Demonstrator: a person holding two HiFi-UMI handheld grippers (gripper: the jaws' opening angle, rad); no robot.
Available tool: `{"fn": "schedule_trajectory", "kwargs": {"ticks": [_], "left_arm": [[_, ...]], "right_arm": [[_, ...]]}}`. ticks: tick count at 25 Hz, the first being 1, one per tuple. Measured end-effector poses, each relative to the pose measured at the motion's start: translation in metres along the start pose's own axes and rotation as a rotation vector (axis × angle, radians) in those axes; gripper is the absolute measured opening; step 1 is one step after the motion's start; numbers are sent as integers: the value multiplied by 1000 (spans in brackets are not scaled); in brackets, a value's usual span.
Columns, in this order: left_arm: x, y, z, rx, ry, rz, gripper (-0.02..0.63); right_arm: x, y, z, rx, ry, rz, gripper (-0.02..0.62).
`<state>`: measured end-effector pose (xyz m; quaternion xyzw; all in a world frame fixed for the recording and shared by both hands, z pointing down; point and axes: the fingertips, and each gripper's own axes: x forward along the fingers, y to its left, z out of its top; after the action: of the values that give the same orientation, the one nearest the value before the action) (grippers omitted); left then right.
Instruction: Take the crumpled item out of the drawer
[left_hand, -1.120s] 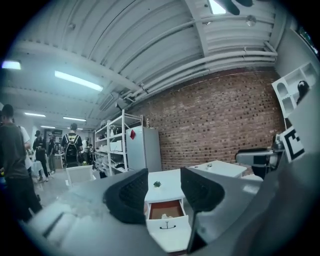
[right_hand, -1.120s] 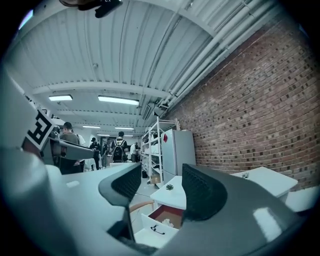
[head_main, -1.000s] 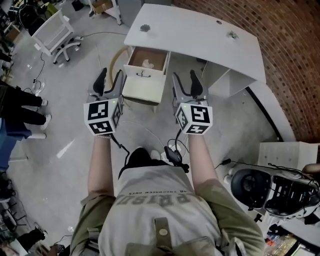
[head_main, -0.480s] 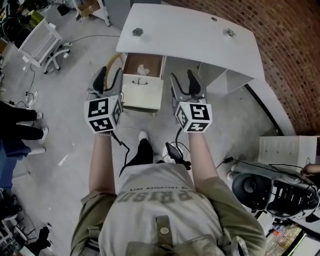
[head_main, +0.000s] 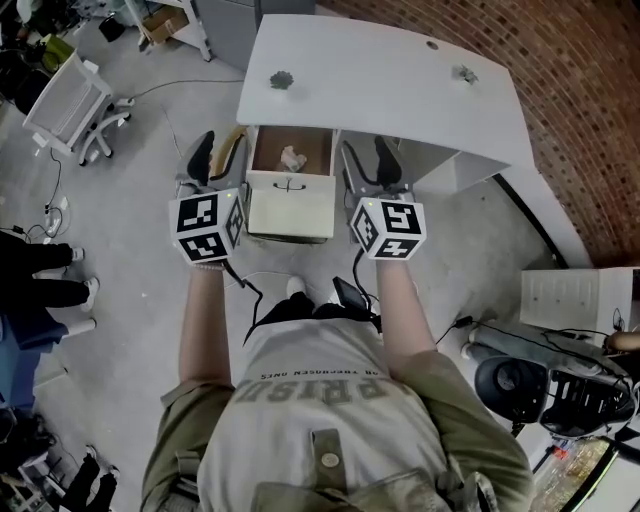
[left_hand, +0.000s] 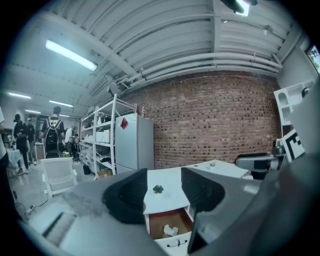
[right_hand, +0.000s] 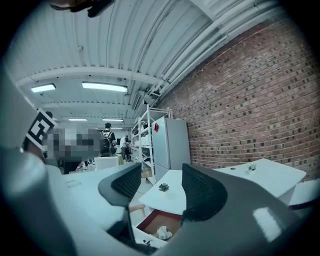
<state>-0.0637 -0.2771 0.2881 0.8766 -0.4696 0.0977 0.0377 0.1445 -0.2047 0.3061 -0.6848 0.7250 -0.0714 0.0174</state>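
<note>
Since the earlier head views both grippers have come forward with the person's step toward the white desk (head_main: 400, 90). The left gripper (head_main: 219, 152) and the right gripper (head_main: 367, 160) now flank the open drawer (head_main: 290, 208) just above the frame's centre. Each has its jaws spread wide with nothing between them; both gripper views look through the gap at the desk and drawer beyond.

The crumpled item (head_main: 292, 157), a small white wad, lies alone on the drawer's brown floor, near the middle and apart from the walls. It is probably paper or tissue — very light, soft, yielding to a pinch and not fragile. A gentle grip across its bulk from above should do, though too light a squeeze may let it slip out.

Its material cannot be told at this size. The drawer's rear runs under the desk top, and in the right gripper view the gripper's own body cuts off the drawer's lower part.
</note>
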Motion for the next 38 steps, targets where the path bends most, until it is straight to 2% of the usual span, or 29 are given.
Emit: {"fn": "schedule_trajectory", "kwargs": {"ticks": [6, 19, 26, 38], "left_arm": [[15, 26, -12, -22, 24, -31, 222], [32, 34, -38, -43, 66, -37, 222], [43, 33, -59, -52, 102, 10, 222], [67, 28, -77, -68, 138, 69, 222]], "right_arm": [[23, 18, -7, -18, 35, -20, 249], [52, 19, -42, -19, 109, 0, 249], [82, 16, -79, -5, 197, 84, 249], [145, 20, -135, -68, 352, 227, 253]]}}
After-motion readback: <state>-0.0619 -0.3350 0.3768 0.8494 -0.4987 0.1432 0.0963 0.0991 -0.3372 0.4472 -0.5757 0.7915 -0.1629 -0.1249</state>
